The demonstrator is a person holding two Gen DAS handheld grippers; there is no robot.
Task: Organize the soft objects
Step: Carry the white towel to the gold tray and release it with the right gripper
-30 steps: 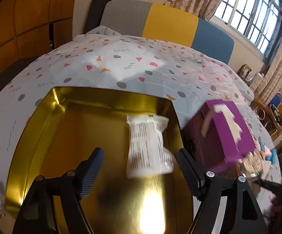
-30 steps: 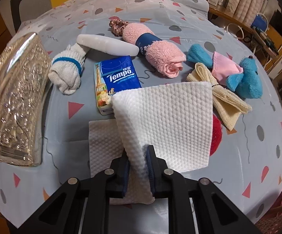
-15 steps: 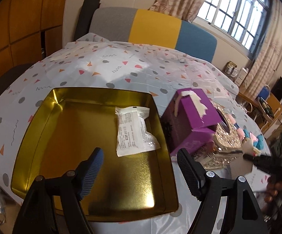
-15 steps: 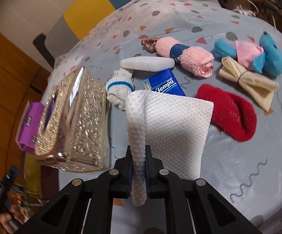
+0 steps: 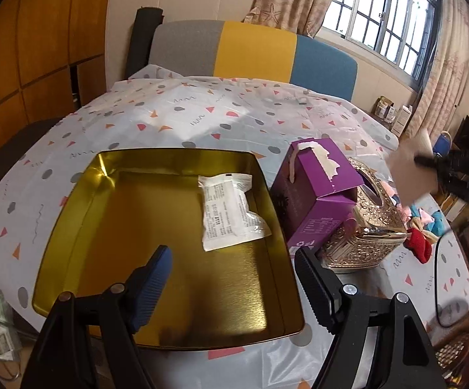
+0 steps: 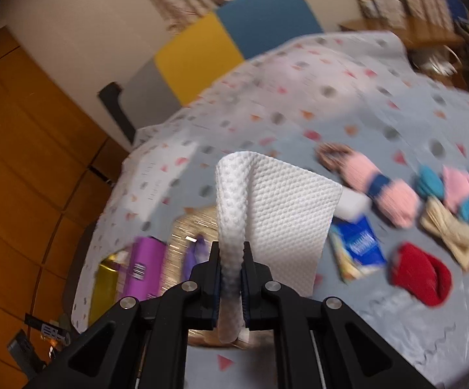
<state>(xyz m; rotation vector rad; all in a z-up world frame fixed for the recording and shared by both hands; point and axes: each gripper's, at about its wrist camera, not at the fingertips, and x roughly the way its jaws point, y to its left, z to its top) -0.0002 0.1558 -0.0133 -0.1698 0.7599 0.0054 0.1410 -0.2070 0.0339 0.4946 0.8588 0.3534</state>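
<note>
Two views inspected. Left wrist view: left tool [image 5: 231,269] hangs released, jaws spread wide, tilted down over the near edge of the gold tray [image 5: 72,236]. A white sachet [image 5: 231,210] lies in the tray just ahead of the tool. Ahead and right stand a purple tissue box [image 5: 318,201] and an ornate gold box [image 5: 370,230] on the table [image 5: 202,120].

Right wrist view: right tool [image 6: 231,265] is raised above the table, clenched on a folded white cloth [image 6: 283,207] standing upright between its jaws. Right of it lie a red cloth [image 6: 422,275] and blue tissue pack [image 6: 361,246].
</note>
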